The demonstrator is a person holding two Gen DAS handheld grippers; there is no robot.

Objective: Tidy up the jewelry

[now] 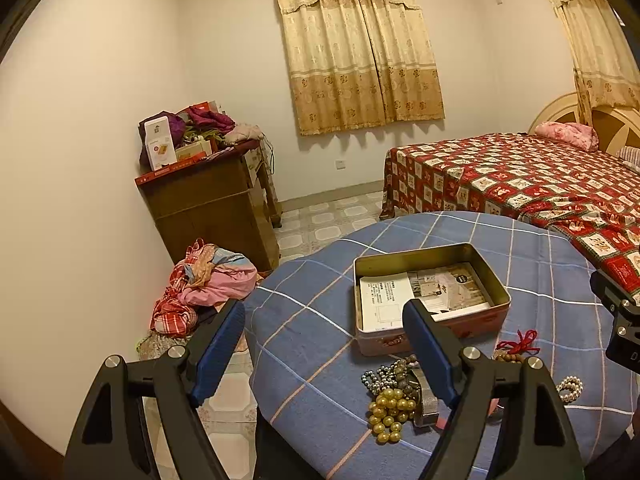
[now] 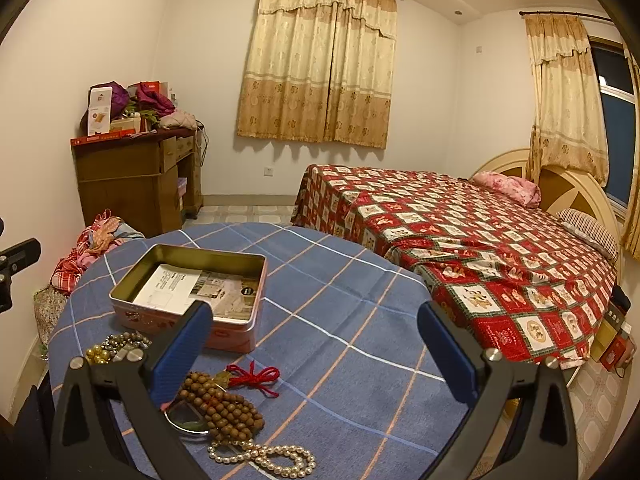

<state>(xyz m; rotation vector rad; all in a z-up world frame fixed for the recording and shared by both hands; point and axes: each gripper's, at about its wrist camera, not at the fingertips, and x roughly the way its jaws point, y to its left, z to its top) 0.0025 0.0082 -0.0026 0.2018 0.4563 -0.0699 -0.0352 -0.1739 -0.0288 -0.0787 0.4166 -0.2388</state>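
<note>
Jewelry lies in a loose cluster near the close edge of the round surface [image 2: 344, 344], which is covered in a blue checked cloth. Gold beads [image 1: 389, 414] and grey beads [image 1: 380, 378] sit together, with a wooden bead string [image 2: 224, 408], a red cord [image 2: 256, 376] and a pearl strand [image 2: 272, 458] just beside them. An open tin [image 1: 430, 292] with printed papers inside stands further in, apart from the pile, toward the surface's left side in the right wrist view.

Left claw [image 1: 324, 344] hangs above the surface's left rim, jaws spread wide and empty, one finger out over the floor. Right claw [image 2: 316, 348] is likewise wide open, holding nothing, over bare cloth. That bare cloth runs to the far rim, where the bed [image 2: 480, 240] stands just beside the surface.
</note>
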